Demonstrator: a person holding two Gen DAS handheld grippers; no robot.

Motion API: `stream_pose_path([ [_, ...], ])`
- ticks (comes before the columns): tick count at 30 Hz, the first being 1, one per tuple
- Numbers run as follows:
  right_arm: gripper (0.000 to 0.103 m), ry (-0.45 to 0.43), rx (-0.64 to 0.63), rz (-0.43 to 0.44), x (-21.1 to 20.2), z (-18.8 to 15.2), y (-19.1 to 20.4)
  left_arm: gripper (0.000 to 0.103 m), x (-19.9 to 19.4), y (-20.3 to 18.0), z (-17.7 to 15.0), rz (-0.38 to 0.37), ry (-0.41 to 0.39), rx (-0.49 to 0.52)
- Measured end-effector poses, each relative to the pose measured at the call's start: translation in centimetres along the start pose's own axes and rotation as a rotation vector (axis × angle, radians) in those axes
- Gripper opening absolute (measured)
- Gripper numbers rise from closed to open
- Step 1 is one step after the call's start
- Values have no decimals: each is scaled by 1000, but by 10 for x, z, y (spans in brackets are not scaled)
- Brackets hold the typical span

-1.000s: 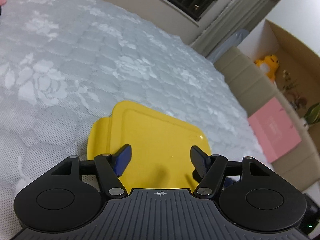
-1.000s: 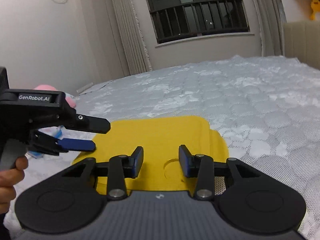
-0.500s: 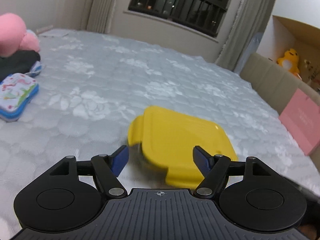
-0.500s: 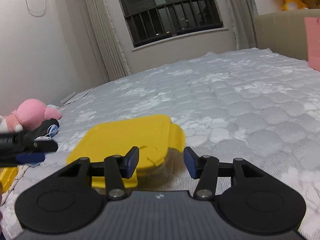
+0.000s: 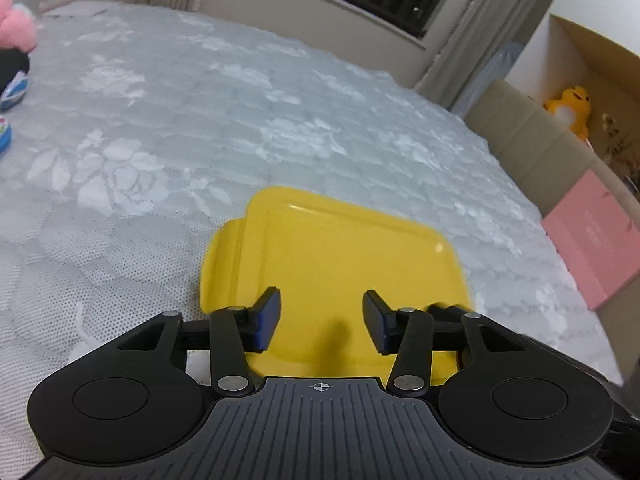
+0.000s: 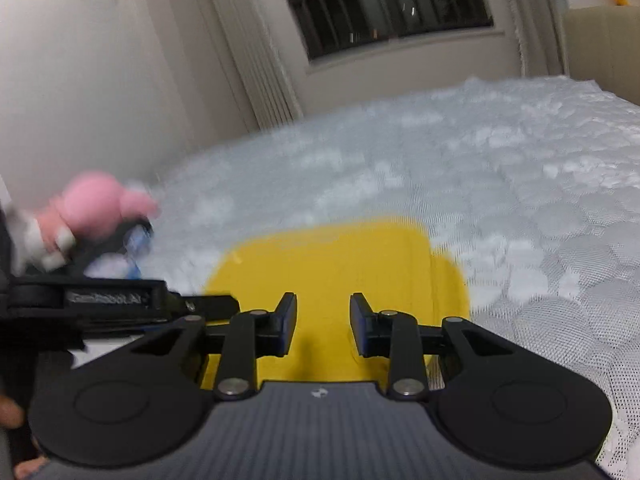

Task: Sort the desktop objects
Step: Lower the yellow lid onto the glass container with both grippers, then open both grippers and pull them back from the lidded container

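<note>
A yellow lidded box (image 5: 336,256) lies on the white quilted bed (image 5: 200,120), its lid on. My left gripper (image 5: 320,320) is open and empty, just above the box's near edge. In the right wrist view the same yellow box (image 6: 332,264) lies under my right gripper (image 6: 323,326), which is open and empty, with a narrower gap. The left gripper's body (image 6: 120,304) shows at the left of that blurred view.
A pink plush toy (image 6: 100,204) with a dark item and a blue-edged case (image 5: 4,128) lies at the bed's left. A beige headboard (image 5: 520,136), a pink box (image 5: 592,236) and a yellow plush (image 5: 568,108) stand at the right. Window and curtains are behind.
Both grippers came back down over the yellow box after lifting away half a second ago. The left gripper's fingers have narrowed a little. The right view is blurred by motion.
</note>
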State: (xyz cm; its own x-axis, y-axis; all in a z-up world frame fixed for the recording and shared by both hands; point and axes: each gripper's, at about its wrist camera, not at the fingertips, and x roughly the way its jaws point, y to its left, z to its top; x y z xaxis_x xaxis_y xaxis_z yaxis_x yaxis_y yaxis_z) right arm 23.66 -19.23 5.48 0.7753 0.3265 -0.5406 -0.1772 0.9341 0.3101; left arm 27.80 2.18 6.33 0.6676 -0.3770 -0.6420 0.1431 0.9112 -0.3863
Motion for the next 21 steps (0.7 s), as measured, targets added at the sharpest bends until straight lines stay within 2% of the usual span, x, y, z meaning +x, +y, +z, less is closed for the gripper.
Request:
stream_pose_path([
  [1, 29, 17, -14, -9, 6, -2, 2, 49, 0, -1, -2, 0, -5, 9],
  [5, 28, -16, -70, -33, 4, -10, 9, 49, -1, -1, -3, -1, -8, 33],
  [10, 31, -62, -18, -27, -12, -14, 8, 49, -17, -3, -14, 10, -37, 45],
  [12, 36, -117, -51, -49, -28, -22, 9, 49, -28, -9, -23, 31, -60, 81],
  [15, 47, -191, -103, -88, -49, -40, 12, 57, -46, -20, -42, 51, -95, 131],
  [17, 54, -225, -128, -115, -63, -54, 13, 67, -58, -25, -57, 65, -126, 159],
  [20, 76, -254, -116, -141, -78, -81, 12, 84, -75, -32, -85, 94, -191, 191],
  [21, 79, -263, -108, -146, -82, -89, 12, 86, -80, -34, -96, 109, -214, 203],
])
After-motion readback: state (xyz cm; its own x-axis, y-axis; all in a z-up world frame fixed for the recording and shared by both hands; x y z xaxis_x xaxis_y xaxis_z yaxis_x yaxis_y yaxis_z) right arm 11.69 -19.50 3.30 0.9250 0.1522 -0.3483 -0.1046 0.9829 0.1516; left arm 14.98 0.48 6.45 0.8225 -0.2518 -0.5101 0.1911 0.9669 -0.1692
